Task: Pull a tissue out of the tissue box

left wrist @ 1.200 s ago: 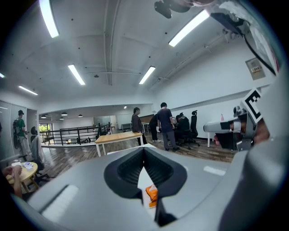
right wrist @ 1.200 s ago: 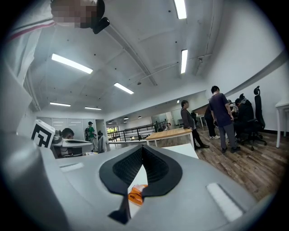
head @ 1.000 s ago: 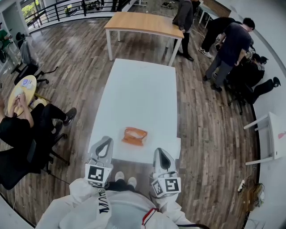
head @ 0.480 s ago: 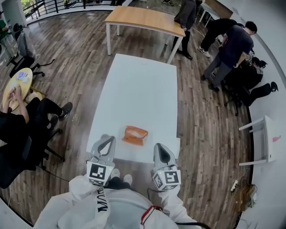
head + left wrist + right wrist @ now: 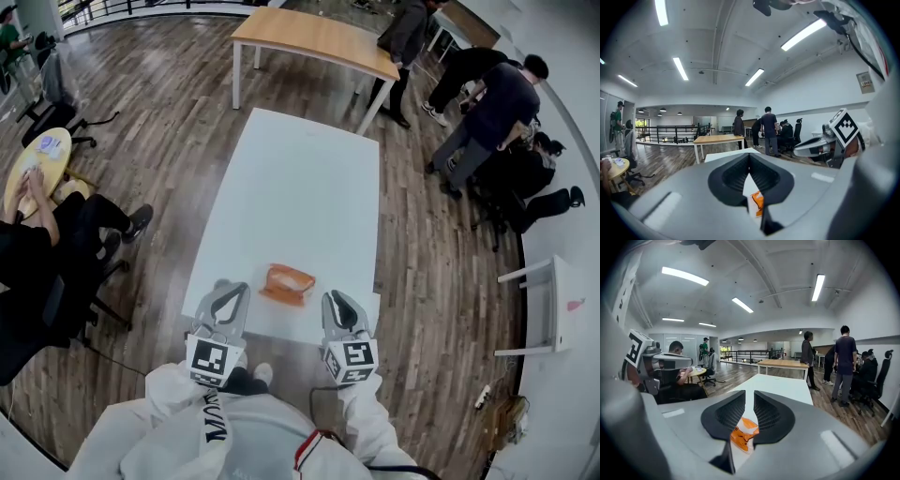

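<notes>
Orange soft-sided tissue box (image 5: 287, 284) is lying flat on the long white rectangular surface (image 5: 300, 178), close to its near edge, at about 6 o'clock of the surface in the head view. Nothing is touching it. Left tongs (image 5: 226, 286) are hovering over the near edge, with the box at roughly 2 o'clock from their tips. Right tongs (image 5: 337, 296) are hovering over the same edge, with the box at about 10 o'clock. Both are staying apart from the box. In the left gripper view, the left tongs (image 5: 749, 154) are sitting closed tip to tip and gripping nothing, and the tissue box (image 5: 758, 202) is showing beyond them, low through the gap. In the right gripper view, the right tongs (image 5: 753, 393) are standing slightly apart, having just been opening, with nothing between the pads, and the tissue box (image 5: 743, 433) is lying beyond them on the surface. A light wooden table (image 5: 314, 37) is standing at 12 o'clock beyond the surface. Several people (image 5: 492, 103) are standing at 2 o'clock.
</notes>
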### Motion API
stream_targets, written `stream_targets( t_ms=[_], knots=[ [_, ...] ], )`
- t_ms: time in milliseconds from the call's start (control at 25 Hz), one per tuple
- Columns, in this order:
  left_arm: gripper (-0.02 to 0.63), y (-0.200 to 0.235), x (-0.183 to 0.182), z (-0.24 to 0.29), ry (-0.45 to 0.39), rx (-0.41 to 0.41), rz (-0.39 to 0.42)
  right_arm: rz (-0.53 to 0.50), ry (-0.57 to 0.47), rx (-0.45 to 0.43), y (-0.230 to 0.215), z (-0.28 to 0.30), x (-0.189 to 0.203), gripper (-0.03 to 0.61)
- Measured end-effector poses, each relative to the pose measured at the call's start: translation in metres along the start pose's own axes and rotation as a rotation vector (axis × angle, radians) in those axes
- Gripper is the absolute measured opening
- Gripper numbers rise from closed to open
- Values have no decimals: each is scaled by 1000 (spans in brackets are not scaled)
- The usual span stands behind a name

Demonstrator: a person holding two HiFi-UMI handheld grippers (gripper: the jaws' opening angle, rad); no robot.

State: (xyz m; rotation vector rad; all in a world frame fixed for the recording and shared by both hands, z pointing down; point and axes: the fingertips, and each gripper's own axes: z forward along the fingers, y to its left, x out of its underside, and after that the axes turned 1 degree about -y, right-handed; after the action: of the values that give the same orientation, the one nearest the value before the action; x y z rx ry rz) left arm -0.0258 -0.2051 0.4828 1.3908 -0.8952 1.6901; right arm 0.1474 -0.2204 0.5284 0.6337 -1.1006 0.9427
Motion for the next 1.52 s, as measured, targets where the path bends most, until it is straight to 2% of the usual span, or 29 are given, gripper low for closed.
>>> stream_targets(
  t_ms=[240,560,1520],
  knots=[
    [0,-2,-2,2,-1,6,-6,-71,142,-127,8,26,27,95],
    [0,-7,-2,3,4,5,-10,-150,252,-204,10,51,49,112],
    [0,-11,8,3,36,-5,-30,-281,444,-331,29,93,93,138]
  ],
)
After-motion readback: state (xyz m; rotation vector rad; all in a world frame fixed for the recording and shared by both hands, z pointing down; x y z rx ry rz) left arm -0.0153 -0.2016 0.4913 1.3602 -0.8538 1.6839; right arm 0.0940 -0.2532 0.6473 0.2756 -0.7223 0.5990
